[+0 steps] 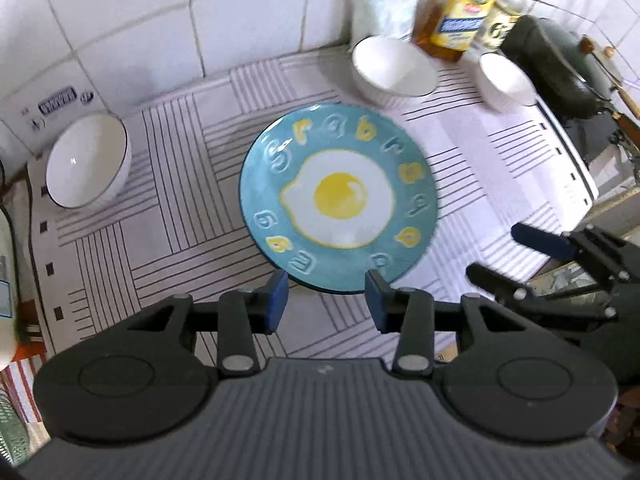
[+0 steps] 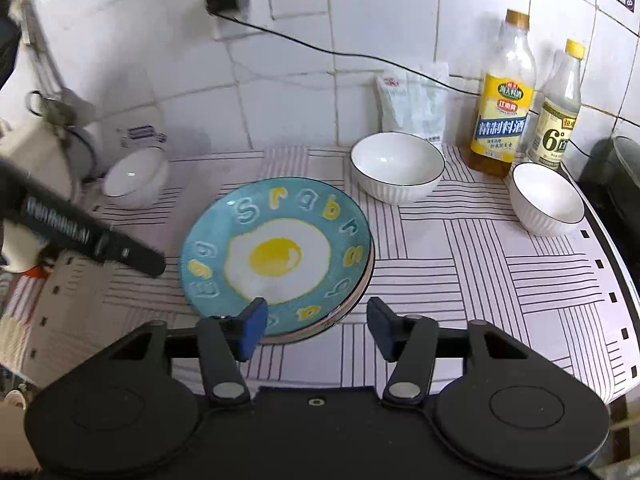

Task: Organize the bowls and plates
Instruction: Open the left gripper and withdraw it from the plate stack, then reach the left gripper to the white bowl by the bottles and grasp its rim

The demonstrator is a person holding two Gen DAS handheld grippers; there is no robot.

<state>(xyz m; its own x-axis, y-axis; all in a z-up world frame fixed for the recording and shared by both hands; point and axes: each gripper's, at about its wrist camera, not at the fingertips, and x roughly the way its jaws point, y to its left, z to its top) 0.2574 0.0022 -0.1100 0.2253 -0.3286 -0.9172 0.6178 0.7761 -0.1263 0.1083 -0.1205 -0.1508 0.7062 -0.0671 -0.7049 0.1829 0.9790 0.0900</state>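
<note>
I am standing by the kitchen surface (image 2: pixel 460 280), which has a striped mat on it. In the middle sits a blue plate (image 2: pixel 276 248) with a fried egg painted on it. From the right wrist view I can see another rim peeking out under it at 4 o'clock, so I think it sits on top of at least one more plate. That looks like a neat stack, which fits the job of tidying plates and bowls.

Three white bowls are spread out around the plate. One bowl (image 2: pixel 396 166) is at about 1 o'clock from the plate, close to it. A second bowl (image 2: pixel 548 200) is out at 2 o'clock, near two bottles (image 2: pixel 504 112) by the wall. A third bowl (image 2: pixel 136 178) is far off at 10 o'clock, leaning on its side against the wall. None of them are stacked yet, so I guess the bowls come next.

The left gripper (image 1: pixel 326 300) hangs just over the near edge of the plate. Its blue pads are apart and nothing is between them. The right gripper (image 2: pixel 318 326) is also open and empty, with the plate's edge just behind its left pad. Both point down at the plate but do not pinch it. I think the plate is set down and let go.
</note>
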